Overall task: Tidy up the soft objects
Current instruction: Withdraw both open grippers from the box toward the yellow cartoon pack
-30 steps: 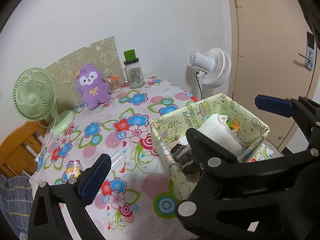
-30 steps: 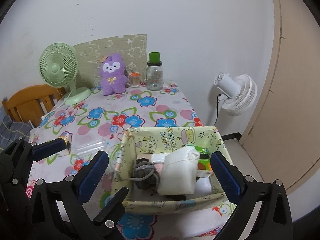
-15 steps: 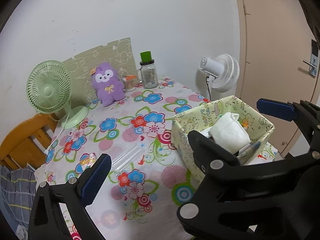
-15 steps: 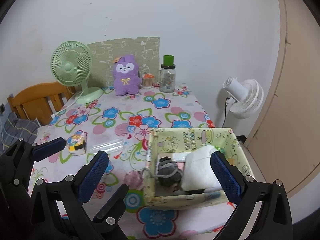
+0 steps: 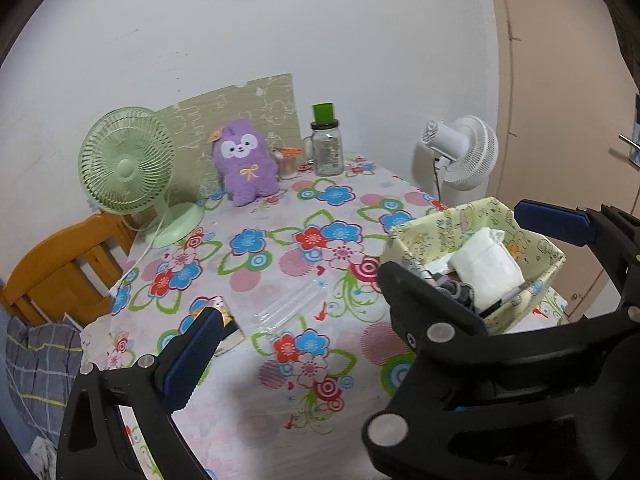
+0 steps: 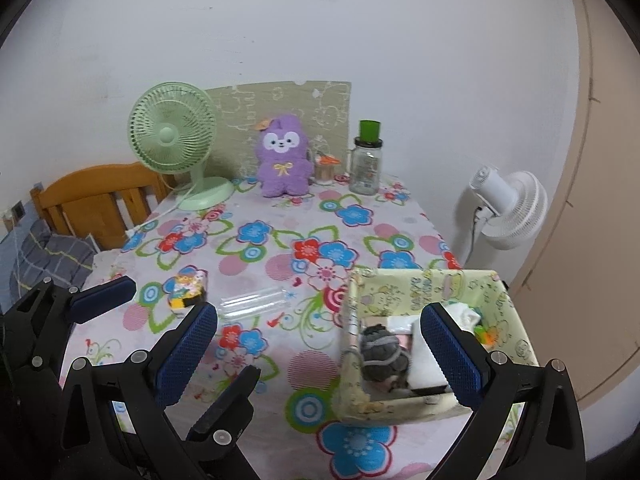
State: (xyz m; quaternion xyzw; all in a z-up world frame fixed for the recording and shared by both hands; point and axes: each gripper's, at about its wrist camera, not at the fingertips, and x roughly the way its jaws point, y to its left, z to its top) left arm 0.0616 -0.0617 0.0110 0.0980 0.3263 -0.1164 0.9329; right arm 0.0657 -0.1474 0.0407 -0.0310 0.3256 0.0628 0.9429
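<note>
A yellow-green patterned box [image 6: 424, 280] [image 5: 432, 228] stands at the table's near right corner. It holds a white folded cloth [image 5: 486, 266], a grey knitted item [image 6: 382, 350] and other small things. A purple plush toy [image 6: 283, 156] [image 5: 245, 166] sits at the table's far side against a green card. My right gripper [image 6: 320, 352] is open and empty above the near table edge, its right finger over the box. My left gripper [image 5: 368, 284] is open and empty, back from the table's near left; it also shows in the right wrist view [image 6: 102, 298].
On the floral tablecloth [image 6: 280, 248] lie a small colourful packet [image 6: 187, 289] and a clear plastic tube [image 6: 254, 302]. A green desk fan [image 6: 176, 140], a small jar [image 6: 326, 166] and a green-capped bottle [image 6: 366, 160] stand at the back. A white fan [image 6: 508, 210], a door and a wooden chair [image 6: 92, 200] surround the table.
Both grippers have drawn back and up from the table, so the box and table look smaller and more of the table shows. Both stay open and empty.
</note>
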